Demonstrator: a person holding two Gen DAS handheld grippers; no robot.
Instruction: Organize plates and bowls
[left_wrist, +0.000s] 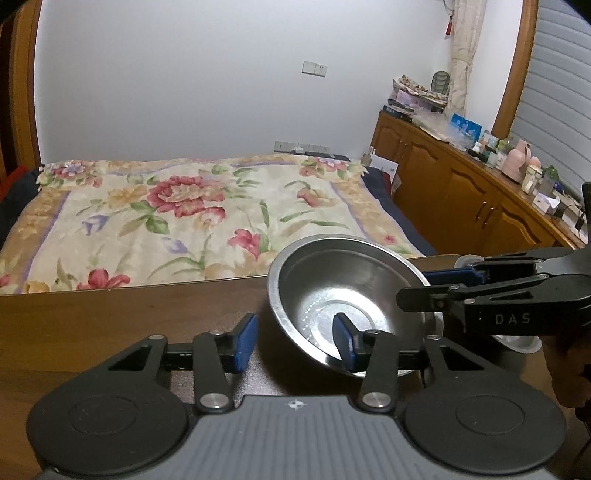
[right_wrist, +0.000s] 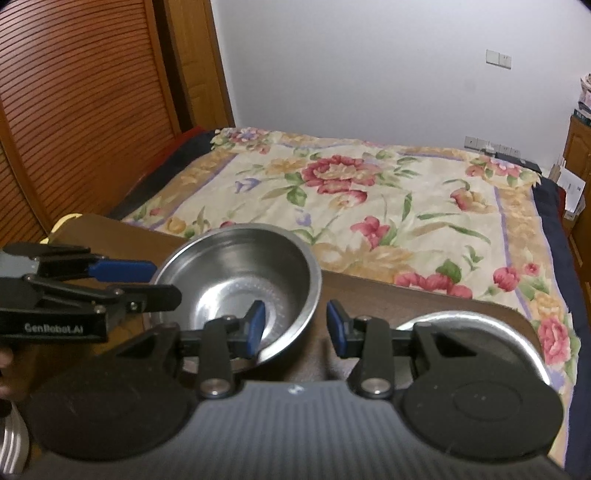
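A stainless steel bowl (left_wrist: 351, 295) (right_wrist: 236, 273) sits on the dark wooden table (left_wrist: 110, 332) between both grippers. My left gripper (left_wrist: 295, 343) straddles the bowl's left wall, one blue pad (left_wrist: 343, 341) inside it and the other outside, clear of the metal. My right gripper (right_wrist: 297, 328) straddles the opposite wall, with its left pad (right_wrist: 257, 326) inside the bowl and its right pad outside. On each, a gap shows between the pads and the wall. Each gripper also appears side-on in the other's view, the right gripper (left_wrist: 419, 286) and the left gripper (right_wrist: 164, 282), both at the rim.
A second steel dish (right_wrist: 476, 319) (left_wrist: 517, 341) lies on the table to the right of the bowl. Another steel rim (right_wrist: 13, 446) shows at the lower left. A bed with a floral cover (left_wrist: 192, 221) lies past the table's far edge; a cluttered wooden cabinet (left_wrist: 461, 184) stands at the right.
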